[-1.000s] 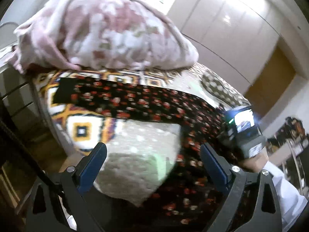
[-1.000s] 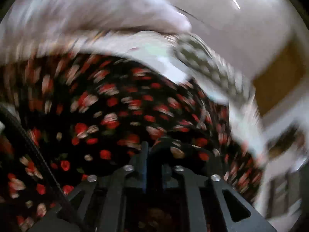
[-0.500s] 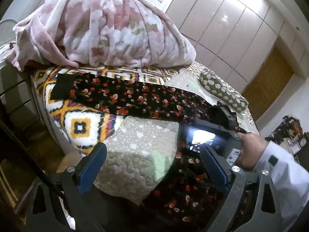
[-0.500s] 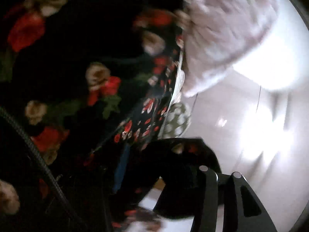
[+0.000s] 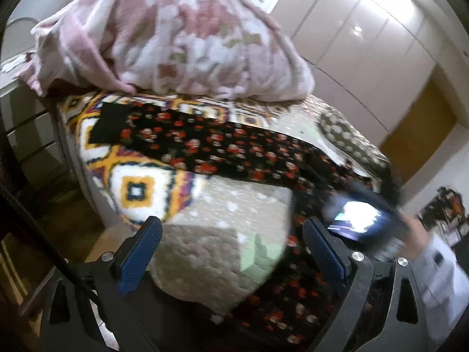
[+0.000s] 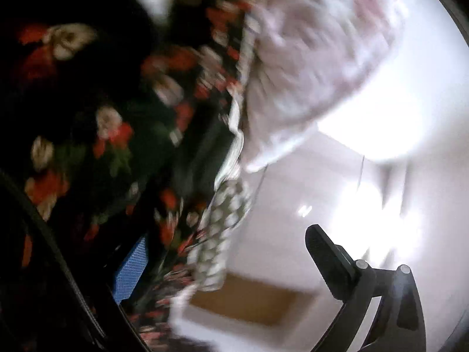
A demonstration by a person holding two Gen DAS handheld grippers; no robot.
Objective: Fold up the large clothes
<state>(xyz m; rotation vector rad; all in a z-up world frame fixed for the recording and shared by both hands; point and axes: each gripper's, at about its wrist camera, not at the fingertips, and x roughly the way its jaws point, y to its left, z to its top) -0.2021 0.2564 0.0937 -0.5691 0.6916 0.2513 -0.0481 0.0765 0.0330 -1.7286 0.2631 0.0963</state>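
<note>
my right gripper (image 6: 225, 267) jaws have just been opening, letting the floral garment (image 5: 217, 152) drop stretched along the bed (image 5: 222, 205), ready to fold; left gripper (image 5: 231, 246) jaws apart, empty, near the bed's corner.

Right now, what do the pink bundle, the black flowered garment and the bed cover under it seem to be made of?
Pink blanket: looks like plush fleece, with a fuzzy matte pile and soft rolled folds.
Floral garment: probably thin woven or jersey fabric; it lies flat and drapes limply over the bed's edge.
Bedspread: appears quilted cotton-like cloth, with a dimpled, stitched, matte surface.
</note>
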